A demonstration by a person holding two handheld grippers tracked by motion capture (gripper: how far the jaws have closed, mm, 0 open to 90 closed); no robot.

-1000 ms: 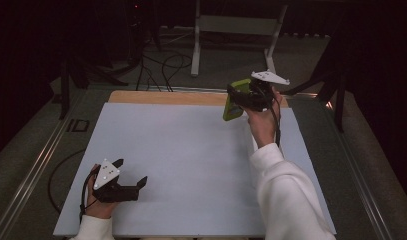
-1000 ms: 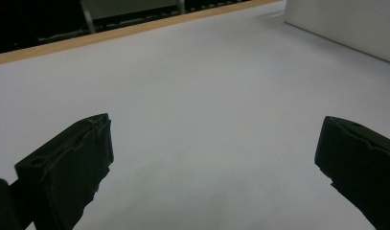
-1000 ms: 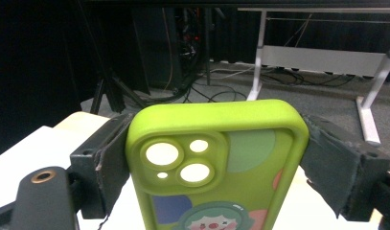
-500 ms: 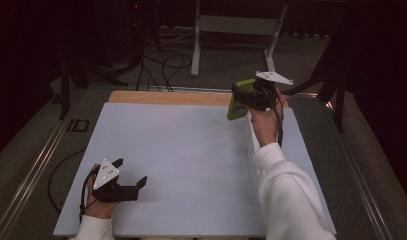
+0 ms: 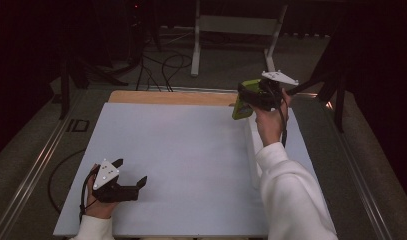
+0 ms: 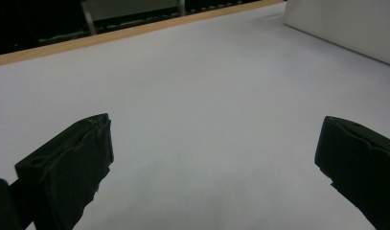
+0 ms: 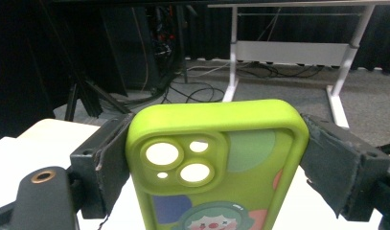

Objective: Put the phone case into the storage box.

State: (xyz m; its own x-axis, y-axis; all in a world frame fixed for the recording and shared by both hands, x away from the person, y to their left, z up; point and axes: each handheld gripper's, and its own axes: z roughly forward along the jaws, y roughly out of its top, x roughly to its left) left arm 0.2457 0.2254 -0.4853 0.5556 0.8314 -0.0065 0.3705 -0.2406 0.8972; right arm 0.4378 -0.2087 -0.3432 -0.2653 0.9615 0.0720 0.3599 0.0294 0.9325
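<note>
A lime green phone case (image 7: 216, 167) with camera cut-outs and a cartoon print stands upright between the jaws of my right gripper (image 7: 212, 167), which is shut on its two sides. In the high view that right gripper (image 5: 248, 97) holds the case (image 5: 239, 105) in the air over the table's far right corner. My left gripper (image 5: 130, 172) rests low over the white table top (image 5: 181, 150) at the near left, jaws wide apart with nothing between them. In the left gripper view its black fingers (image 6: 73, 163) frame bare white surface.
A long white box (image 5: 252, 150) lies along the right side of the table, also seen as the white box (image 6: 346, 24) at the upper right of the left gripper view. A wooden strip (image 5: 171, 97) edges the far side. Cables and a white stand (image 5: 231, 25) are on the floor beyond.
The right gripper has drifted slightly to the right and away with the phone case still in its jaws. The left gripper has stayed where it was.
</note>
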